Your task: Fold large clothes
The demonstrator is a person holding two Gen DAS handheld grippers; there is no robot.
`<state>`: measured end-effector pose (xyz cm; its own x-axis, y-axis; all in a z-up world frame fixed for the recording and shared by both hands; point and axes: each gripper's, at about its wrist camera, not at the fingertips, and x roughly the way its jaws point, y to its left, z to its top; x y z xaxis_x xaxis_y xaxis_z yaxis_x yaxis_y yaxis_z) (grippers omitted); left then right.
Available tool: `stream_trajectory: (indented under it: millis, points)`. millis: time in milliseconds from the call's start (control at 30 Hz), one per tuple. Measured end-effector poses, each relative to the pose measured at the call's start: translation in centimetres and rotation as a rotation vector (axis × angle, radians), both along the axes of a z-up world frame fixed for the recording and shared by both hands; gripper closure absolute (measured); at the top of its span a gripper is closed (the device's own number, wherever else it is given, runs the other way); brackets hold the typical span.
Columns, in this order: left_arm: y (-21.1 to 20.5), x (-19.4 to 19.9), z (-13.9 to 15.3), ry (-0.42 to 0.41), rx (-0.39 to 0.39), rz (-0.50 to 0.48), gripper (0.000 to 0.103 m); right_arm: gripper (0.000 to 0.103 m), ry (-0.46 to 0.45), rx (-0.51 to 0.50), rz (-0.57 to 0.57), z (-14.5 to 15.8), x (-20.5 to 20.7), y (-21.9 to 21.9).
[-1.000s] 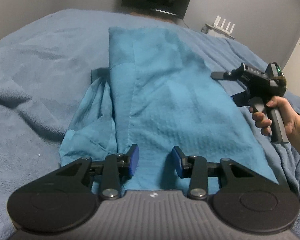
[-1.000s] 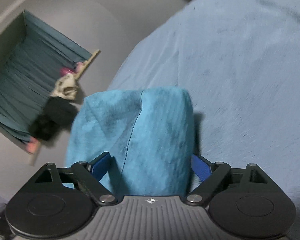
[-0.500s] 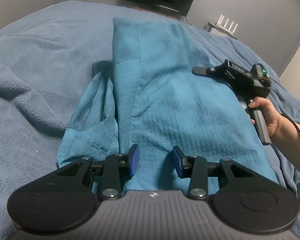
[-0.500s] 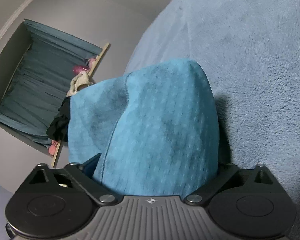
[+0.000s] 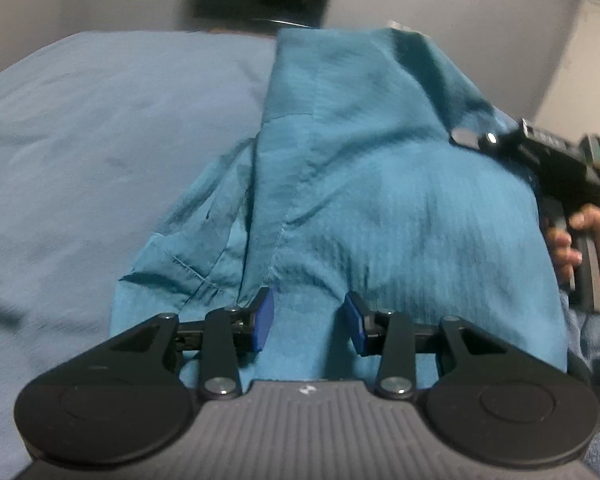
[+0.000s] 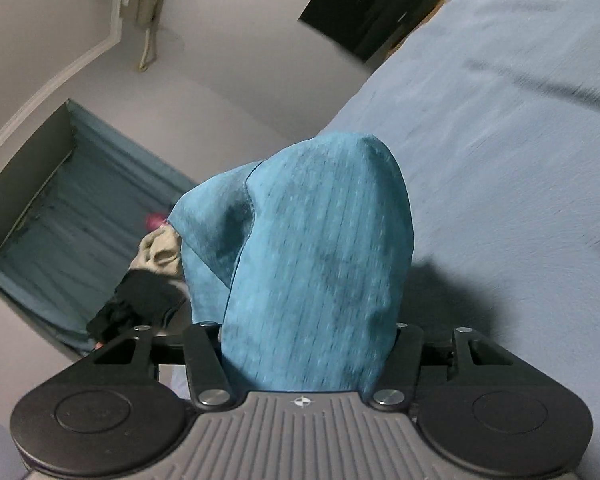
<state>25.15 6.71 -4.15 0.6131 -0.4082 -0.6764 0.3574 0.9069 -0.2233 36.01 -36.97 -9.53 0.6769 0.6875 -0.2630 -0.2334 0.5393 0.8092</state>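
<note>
Left gripper (image 5: 309, 322) fingers parted around hem, right gripper (image 6: 308, 344) jaws closing on bunched fabric, one teal garment (image 5: 380, 184) stretching lengthwise away from them.

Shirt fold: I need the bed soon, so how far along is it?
Done: one side of the shirt is already folded in lengthwise on the bed. In hand: both grippers, left and right, have cloth between their jaws, the right closing. Left: folding it crosswise and smoothing.

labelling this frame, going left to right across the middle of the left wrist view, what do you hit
blue blanket → teal garment → right tool, black, at the garment's edge → hand gripping its handle
</note>
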Motion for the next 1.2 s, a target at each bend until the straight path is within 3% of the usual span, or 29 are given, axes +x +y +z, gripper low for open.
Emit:
stream_trajectory:
  millis: [133, 233, 333, 433, 500, 533, 600, 667, 867, 933, 1000, 1067, 1100, 1200]
  points:
    - [-5.0, 1.8, -0.6, -0.033, 0.041, -0.083, 0.065, 0.046, 0.027, -0.018, -0.071, 0.7, 2.0, -4.7]
    - [-7.4, 3.7, -1.3, -0.029, 0.011, -0.098, 0.065, 0.046, 0.016, -0.084, -0.053, 1.6, 5.6, -7.2]
    - [-8.6, 5.4, -1.9, -0.011, -0.05, -0.091, 0.065, 0.046, -0.033, -0.161, 0.0, 3.7, 10.5, -6.8]
    - [-9.2, 6.0, -2.2, -0.028, -0.04, -0.095, 0.065, 0.045, -0.117, -0.255, 0.109, 6.4, 15.1, -5.0]
    - [-9.4, 6.3, -2.3, -0.03, -0.041, -0.094, 0.065, 0.035, -0.099, -0.338, 0.161, 7.2, 17.9, -3.2]
    - [-9.2, 6.4, -2.3, -0.023, -0.053, -0.088, 0.065, 0.032, -0.065, -0.387, 0.155, 6.9, 19.0, -2.8]
    - [-8.8, 6.7, -2.3, -0.015, -0.081, -0.084, 0.065, 0.013, 0.017, -0.497, 0.1, 5.9, 20.3, -2.2]
    - [-8.4, 6.4, -2.2, -0.019, -0.106, -0.095, 0.065, 0.006, 0.059, -0.548, 0.044, 4.9, 20.7, -2.5]
    - [-8.1, 5.1, -1.4, -0.066, -0.072, -0.106, 0.065, 0.005, -0.082, -0.558, -0.162, 6.2, 17.0, -2.8]
    - [-7.9, 4.9, -1.4, -0.068, -0.082, -0.093, 0.065, 0.013, -0.186, -0.604, -0.233, 7.5, 15.2, -1.6]
    - [-7.6, 5.5, -1.7, -0.068, -0.091, -0.078, 0.065, 0.046, -0.241, -0.672, -0.243, 8.2, 14.4, 0.5]
    - [-7.6, 5.1, -1.7, -0.07, -0.09, -0.071, 0.065, 0.067, -0.222, -0.772, -0.232, 8.4, 14.9, 3.0]
    - [-7.5, 4.5, -1.6, -0.071, -0.088, -0.069, 0.065, 0.072, -0.205, -0.811, -0.22, 8.0, 15.6, 4.0]
    - [-7.3, 3.9, -1.2, -0.08, -0.078, -0.066, 0.065, 0.073, -0.158, -0.893, -0.173, 6.8, 17.8, 8.1]
